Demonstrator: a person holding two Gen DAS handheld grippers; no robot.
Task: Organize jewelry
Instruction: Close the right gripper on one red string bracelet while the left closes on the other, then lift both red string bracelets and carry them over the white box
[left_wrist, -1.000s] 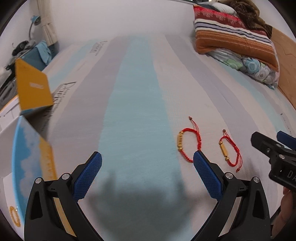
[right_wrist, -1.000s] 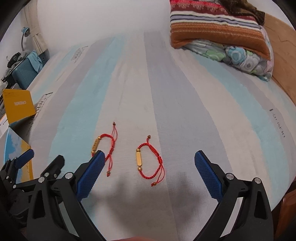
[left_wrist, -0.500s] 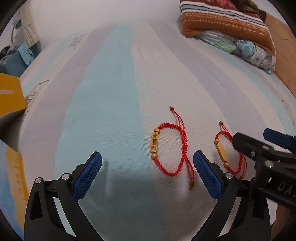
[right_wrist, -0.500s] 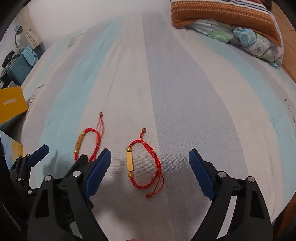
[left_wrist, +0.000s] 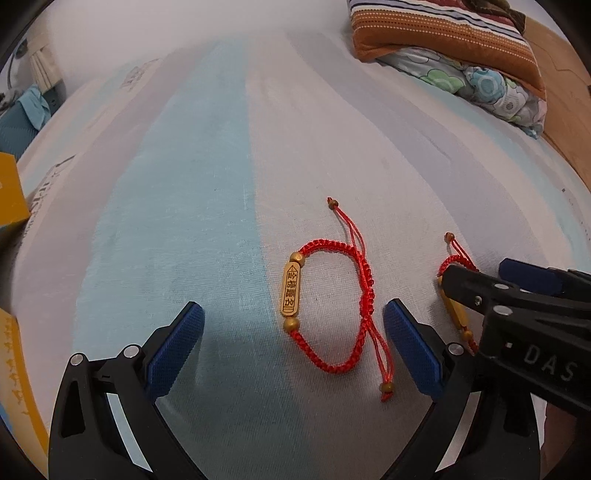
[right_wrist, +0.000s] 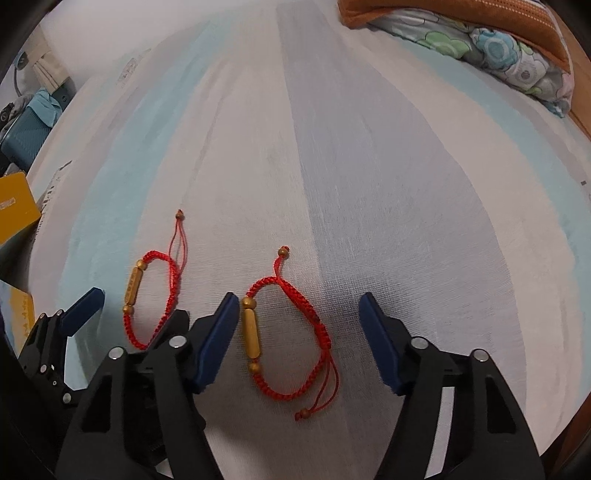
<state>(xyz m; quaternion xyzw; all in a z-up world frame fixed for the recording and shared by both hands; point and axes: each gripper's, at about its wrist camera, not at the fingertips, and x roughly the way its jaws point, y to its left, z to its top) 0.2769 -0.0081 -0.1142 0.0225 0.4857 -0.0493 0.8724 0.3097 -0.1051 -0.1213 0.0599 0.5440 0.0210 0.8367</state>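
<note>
**Two red cord bracelets on the bed, one under each gripper**

Item 1: left bracelet (left_wrist: 328, 314), braided red cord with a gold bar charm between two gold beads. It lies flat on the striped bed sheet (left_wrist: 192, 192), between the fingers of the left gripper (left_wrist: 291, 345), which stands released and touches nothing. The charm sits at 9 o'clock of the loop; the loose tails with end beads run out at 12 and 5 o'clock.

Item 2: right bracelet (right_wrist: 286, 332), same make, lying between the fingers of the right gripper (right_wrist: 295, 341). Its jaws are closing, but the pads are still clear of the cord. Charm again at 9 o'clock, tails at 12 and 5 o'clock.

Handling: judged light, limp and easily snagged. The cord will flop and slide on the cloth; the rigid charm looks the surest place to pinch, or the braided arc opposite it.

Writing: the left charm carries engraved characters, seemingly Chinese, too small to read with confidence. The right gripper body shows "DAS" in the left wrist view. A yellow box (right_wrist: 16, 206) at 9 o'clock bears lettering too blurred to read.

Also present: striped pillow (left_wrist: 443, 33) at 1 o'clock.
</note>
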